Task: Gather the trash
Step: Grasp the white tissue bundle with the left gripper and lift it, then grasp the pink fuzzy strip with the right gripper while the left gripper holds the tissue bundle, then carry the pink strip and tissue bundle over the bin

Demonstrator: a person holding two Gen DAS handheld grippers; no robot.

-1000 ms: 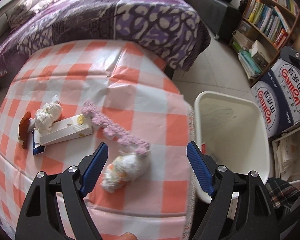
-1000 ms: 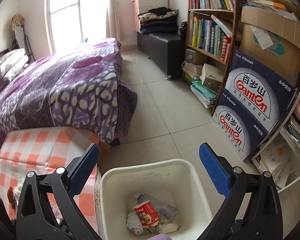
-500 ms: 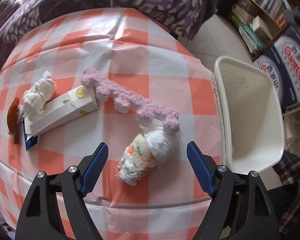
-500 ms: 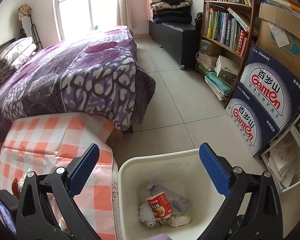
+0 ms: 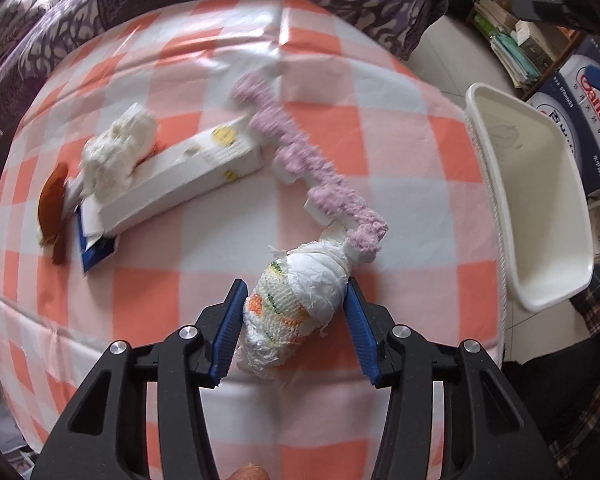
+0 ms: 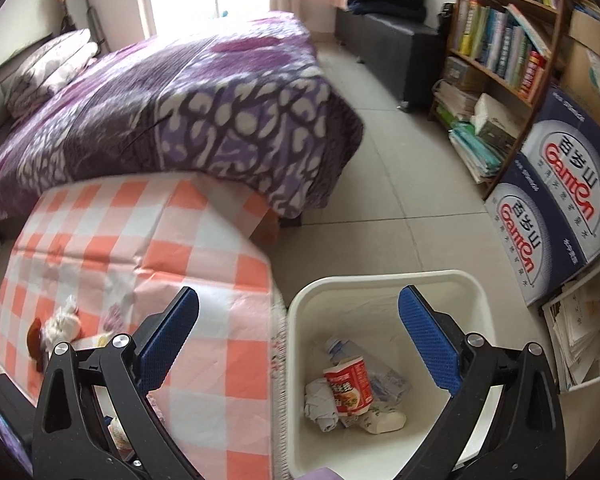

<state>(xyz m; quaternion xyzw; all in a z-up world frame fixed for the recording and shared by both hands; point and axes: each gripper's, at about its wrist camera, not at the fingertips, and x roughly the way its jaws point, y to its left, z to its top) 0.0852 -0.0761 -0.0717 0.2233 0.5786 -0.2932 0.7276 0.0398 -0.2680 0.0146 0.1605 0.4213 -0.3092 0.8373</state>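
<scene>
A crumpled white wad [image 5: 296,312] with orange and green print lies near the front edge of the checked table [image 5: 340,80]. My left gripper [image 5: 295,284] points down at it. Its jaws are closing, and both blue pads touch the wad's sides. The wad's far end touches a pink fuzzy strip [image 5: 292,148]. A white bin [image 5: 540,200] stands right of the table. My right gripper [image 6: 298,291] hangs open over the gap between the table [image 6: 140,232] and the bin [image 6: 380,276], with nothing between its fingers. A red cup [image 6: 348,384] and a clear bottle [image 6: 380,372] lie in the bin.
On the table's left lie a long white carton [image 5: 188,176], a white tissue ball [image 5: 116,152], a brown scrap [image 5: 54,204] and a blue packet [image 5: 96,252]. A purple-covered bed [image 6: 180,100] lies behind the table. A bookshelf [image 6: 500,48] and blue printed boxes [image 6: 560,200] stand right of the bin.
My left gripper has come down over the wad and its jaws have narrowed from wide open onto it. The right gripper has dropped and swung left toward the table, still open.
</scene>
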